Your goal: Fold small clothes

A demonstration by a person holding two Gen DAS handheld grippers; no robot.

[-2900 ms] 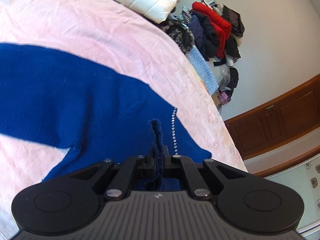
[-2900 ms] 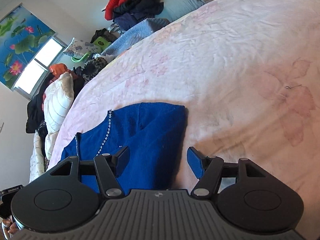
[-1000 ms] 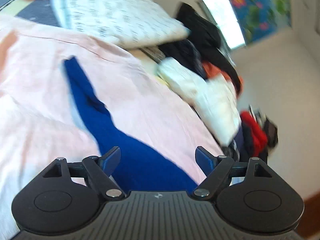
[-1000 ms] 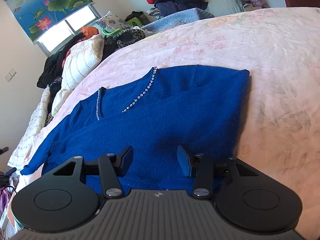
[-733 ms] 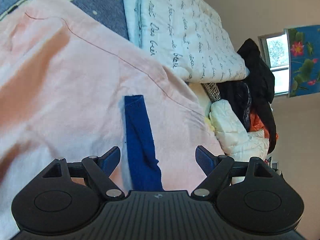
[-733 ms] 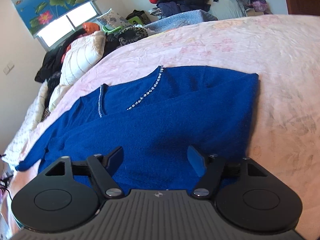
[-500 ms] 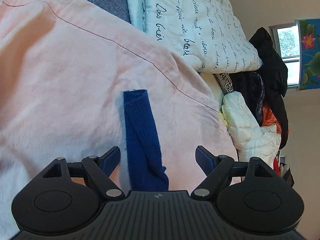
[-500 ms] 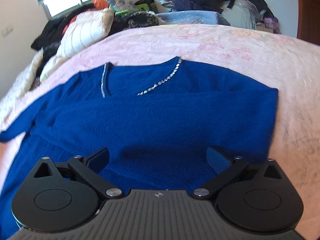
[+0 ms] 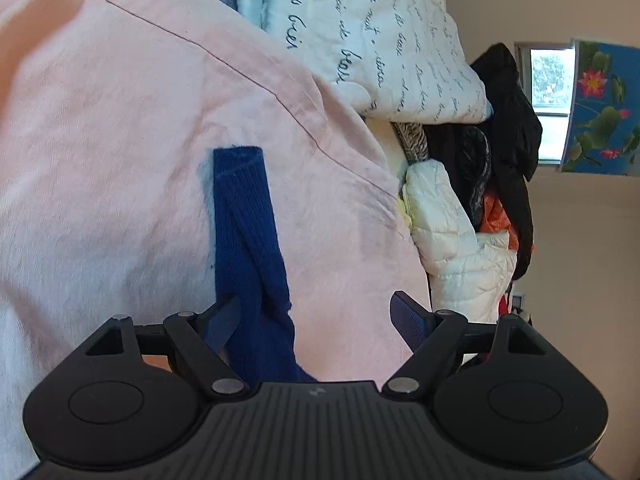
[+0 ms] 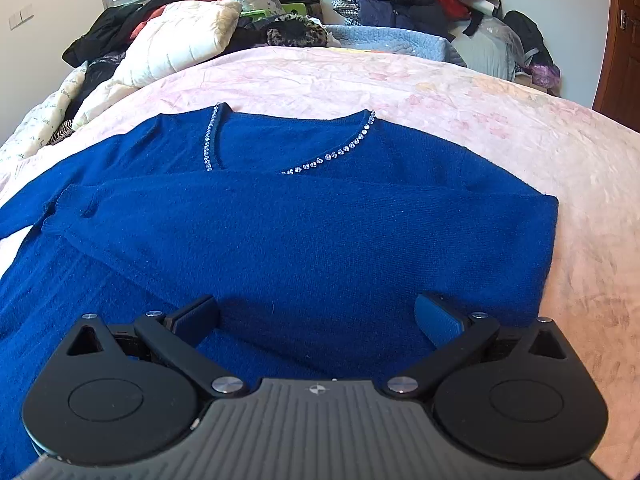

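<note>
- Sweater sleeve [image 9: 250, 248], in the left wrist view, is a narrow blue strip lying on the pink bed sheet [image 9: 100, 152]. It runs ahead from between the fingers of the left gripper [image 9: 316, 316], close to the left finger and well clear of the right one. The fingers are spread and grasp nothing.
- To do this step well, the left fingers should probably centre on the sleeve and pinch both layers before carrying it across.
- Blue sweater [image 10: 304, 232], in the right wrist view, lies flat on the bed, one sleeve already folded across its chest below the beaded neckline [image 10: 332, 156]. The right gripper [image 10: 316, 316] has its fingers fully released above the body fabric, holding nothing.
</note>
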